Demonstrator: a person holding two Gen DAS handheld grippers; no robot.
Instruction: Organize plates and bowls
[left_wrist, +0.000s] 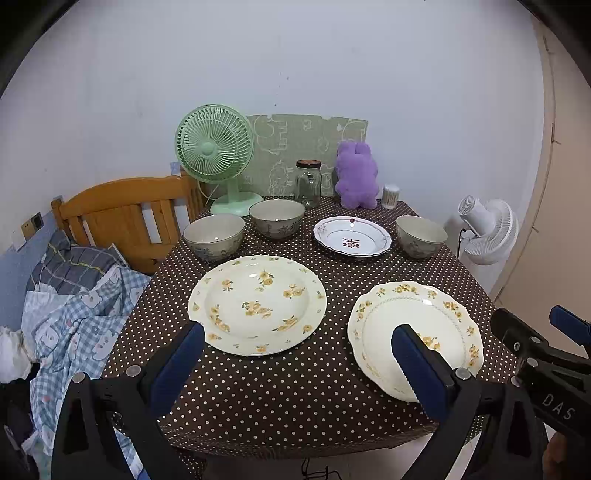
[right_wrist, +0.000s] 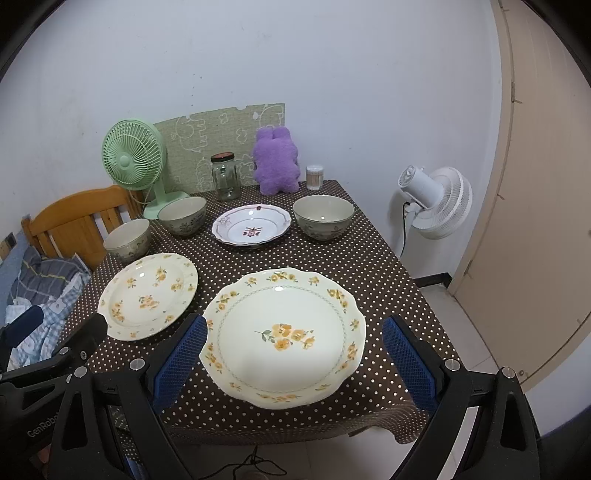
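Nearest to us, the right gripper (right_wrist: 291, 345) hangs with its blue pads spread wide, empty, framing the scalloped plate (right_wrist: 284, 338) at the front edge of the table (right_wrist: 376, 266). Our left gripper (left_wrist: 297, 349) is likewise spread and holds nothing; it looks toward the round flowered plate (left_wrist: 257, 304), which lies just left of the scalloped one and apart from it.

We judge all this crockery to be glazed ceramic: stiff, fairly heavy for its size, slick under the pads and quick to chip if knocked. The plates lie flat on the dotted cloth, so we would take each by its raised rim, one pad over and one pad under, and lift slowly. The bowls stand upright; we would pinch one wall, a pad inside and a pad outside.

Counting, we find three plates: the two yellow-flowered ones in front and a smaller white plate (right_wrist: 252, 225) with a red motif behind. We find three bowls: the left bowl (left_wrist: 214, 237), the middle bowl (left_wrist: 277, 218) near the green fan (left_wrist: 216, 155), and the right bowl (right_wrist: 323, 217) beside the white plate. None is stacked yet.
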